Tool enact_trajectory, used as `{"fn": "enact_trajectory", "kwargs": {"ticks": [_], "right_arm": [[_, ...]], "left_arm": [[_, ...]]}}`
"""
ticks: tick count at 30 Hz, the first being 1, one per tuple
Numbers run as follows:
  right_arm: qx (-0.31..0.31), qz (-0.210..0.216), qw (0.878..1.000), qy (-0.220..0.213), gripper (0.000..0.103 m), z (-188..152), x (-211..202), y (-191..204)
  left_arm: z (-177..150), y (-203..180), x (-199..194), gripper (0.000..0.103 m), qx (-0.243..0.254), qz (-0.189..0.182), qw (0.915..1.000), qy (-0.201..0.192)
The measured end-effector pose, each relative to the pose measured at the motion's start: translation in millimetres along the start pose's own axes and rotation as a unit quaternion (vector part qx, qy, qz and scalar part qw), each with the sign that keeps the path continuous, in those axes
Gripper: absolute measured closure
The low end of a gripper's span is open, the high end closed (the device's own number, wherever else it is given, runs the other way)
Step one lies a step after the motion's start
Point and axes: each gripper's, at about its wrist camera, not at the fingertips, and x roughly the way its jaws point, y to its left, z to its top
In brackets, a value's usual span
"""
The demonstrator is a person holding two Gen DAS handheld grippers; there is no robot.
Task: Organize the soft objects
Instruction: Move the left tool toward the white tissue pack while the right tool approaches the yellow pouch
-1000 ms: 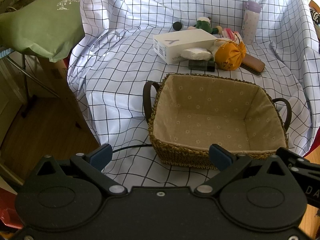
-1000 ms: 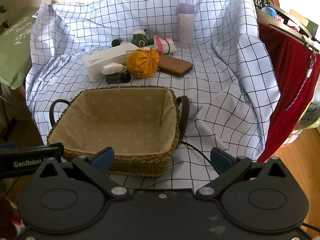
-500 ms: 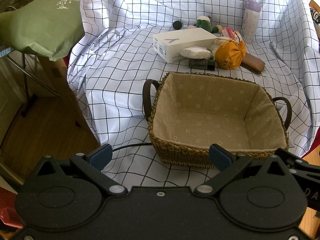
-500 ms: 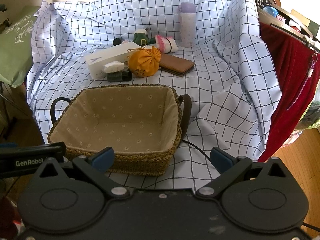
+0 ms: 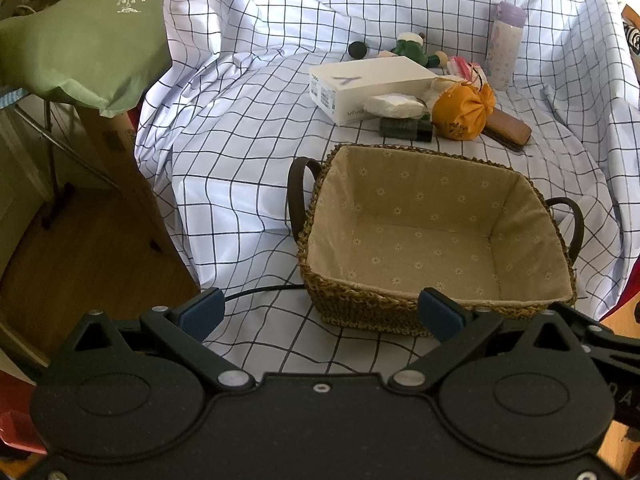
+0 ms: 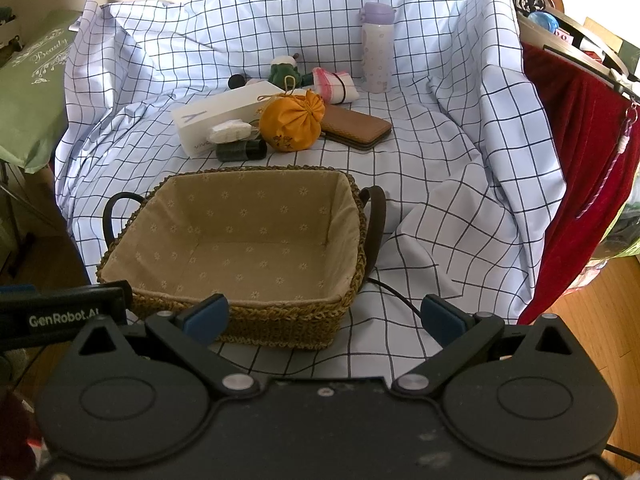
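Note:
An empty woven basket (image 5: 532, 200) (image 6: 352, 192) with a beige flowered lining sits on the checked cloth. Behind it lie an orange drawstring pouch (image 5: 462, 110) (image 6: 291, 121), a white folded cloth (image 5: 394, 105) (image 6: 231, 131), a rolled pink-and-white cloth (image 5: 464, 66) (image 6: 334, 85) and a green plush toy (image 5: 410, 46) (image 6: 285, 70). My left gripper (image 5: 320, 312) is open and empty in front of the basket's near left corner. My right gripper (image 6: 324, 316) is open and empty in front of the basket's near right corner.
A white box (image 5: 368, 84) (image 6: 216, 114), a dark cylinder (image 5: 405, 129) (image 6: 240, 150), a brown case (image 5: 508, 130) (image 6: 356, 126) and a lilac bottle (image 5: 504, 46) (image 6: 377, 48) stand among the soft things. A green cushion (image 5: 80, 36) lies left, a red cloth (image 6: 576, 160) right.
Both grippers have drifted slightly; the basket and objects sit a little lower and more to the right in the right wrist view. Both stay open and empty.

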Motion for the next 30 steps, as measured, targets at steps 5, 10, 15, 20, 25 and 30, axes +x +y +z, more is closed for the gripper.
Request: {"fn": "enact_trajectory", "kwargs": {"ticks": [5,10,15,20,25,30], "right_arm": [[0.002,0.009,1.000,-0.002,0.001,0.2,0.4,-3.6],[0.005,0.009,1.000,-0.012,0.001,4.2,0.1,-9.1],[0.020,0.010,0.999,-0.026,0.001,13.5,3.3,-14.8],[0.015,0.009,0.999,-0.041,0.002,28.7,8.0,-13.3],[0.015,0.020,0.999,-0.048,0.002,45.9,16.6,-11.5],[0.018,0.028,0.998,-0.058,0.002,67.0,28.6,-10.0]], "left_arm": [[2.5,2.6,-3.9,0.004,-0.008,-0.012,0.9998,-0.013],[8.3,4.5,-2.2,0.004,-0.015,-0.021,0.9995,-0.020],[14.6,5.6,4.5,0.010,-0.017,-0.033,0.9992,-0.013],[23.9,4.1,7.6,0.012,-0.009,-0.031,0.9992,-0.022],[39.3,1.4,11.1,0.012,0.001,-0.035,0.9988,-0.035],[57.5,-2.8,21.3,0.012,0.012,-0.041,0.9985,-0.036]]}}
